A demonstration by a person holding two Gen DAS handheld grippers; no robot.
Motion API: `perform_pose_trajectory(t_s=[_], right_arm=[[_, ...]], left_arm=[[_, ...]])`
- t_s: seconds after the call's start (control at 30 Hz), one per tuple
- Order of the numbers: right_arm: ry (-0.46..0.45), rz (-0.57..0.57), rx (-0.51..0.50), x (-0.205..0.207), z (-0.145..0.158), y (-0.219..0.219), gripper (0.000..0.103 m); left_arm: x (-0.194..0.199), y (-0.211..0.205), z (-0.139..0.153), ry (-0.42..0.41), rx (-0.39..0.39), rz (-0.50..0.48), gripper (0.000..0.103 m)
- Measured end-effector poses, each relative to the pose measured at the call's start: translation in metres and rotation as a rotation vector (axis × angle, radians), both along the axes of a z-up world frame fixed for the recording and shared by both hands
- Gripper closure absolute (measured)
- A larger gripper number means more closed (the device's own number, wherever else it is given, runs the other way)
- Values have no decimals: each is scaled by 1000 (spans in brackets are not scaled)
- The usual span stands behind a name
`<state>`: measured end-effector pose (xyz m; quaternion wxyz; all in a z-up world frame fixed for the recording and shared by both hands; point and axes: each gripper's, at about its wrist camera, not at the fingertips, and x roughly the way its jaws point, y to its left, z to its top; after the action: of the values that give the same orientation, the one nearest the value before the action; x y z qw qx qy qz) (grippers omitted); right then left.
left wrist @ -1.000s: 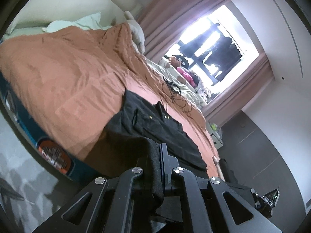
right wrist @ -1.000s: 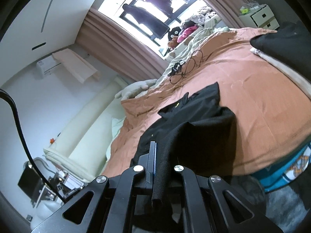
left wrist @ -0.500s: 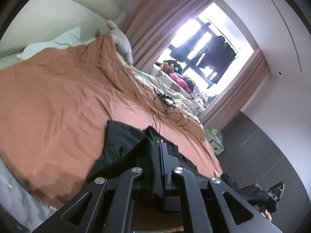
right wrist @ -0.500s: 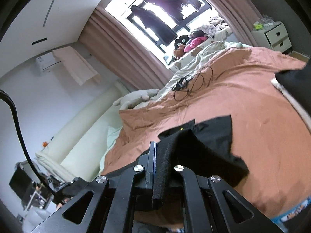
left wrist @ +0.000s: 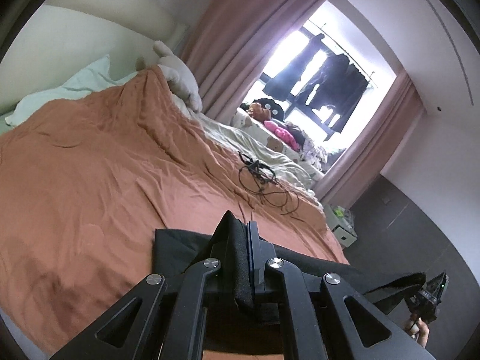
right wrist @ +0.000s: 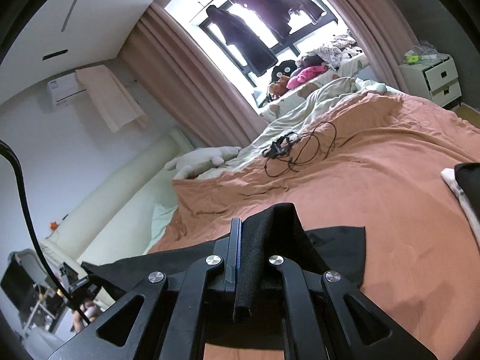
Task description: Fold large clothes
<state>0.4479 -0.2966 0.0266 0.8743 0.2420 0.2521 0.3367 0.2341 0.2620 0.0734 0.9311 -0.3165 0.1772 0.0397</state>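
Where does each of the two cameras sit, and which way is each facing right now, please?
Left wrist: on the left gripper, looking along its fingers across the orange bed toward the window; jaws pinch the black garment; the right gripper shows at lower right.
Right wrist: on the right gripper, facing the same bed and window; jaws pinch the garment; the left gripper shows at lower left.
Shared: bed, window, cables, garment.
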Motion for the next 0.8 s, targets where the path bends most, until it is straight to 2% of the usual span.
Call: perform_pose_trajectory(t_s=[0.2, 0.37, 0.57, 0.8], right_arm=[[26, -17, -23, 48, -12, 15, 99], [65, -31, -46, 91, -39, 27, 99], [150, -48, -77, 135, -86, 41, 99], [262, -67, -109, 168, -140, 49, 99]], left_arm=[[50, 18, -16, 52, 5, 21, 99], [96, 31, -40, 104, 10, 21, 99], [152, 47, -93, 220, 5, 28, 99], [187, 58, -146, 319, -16, 20, 99]])
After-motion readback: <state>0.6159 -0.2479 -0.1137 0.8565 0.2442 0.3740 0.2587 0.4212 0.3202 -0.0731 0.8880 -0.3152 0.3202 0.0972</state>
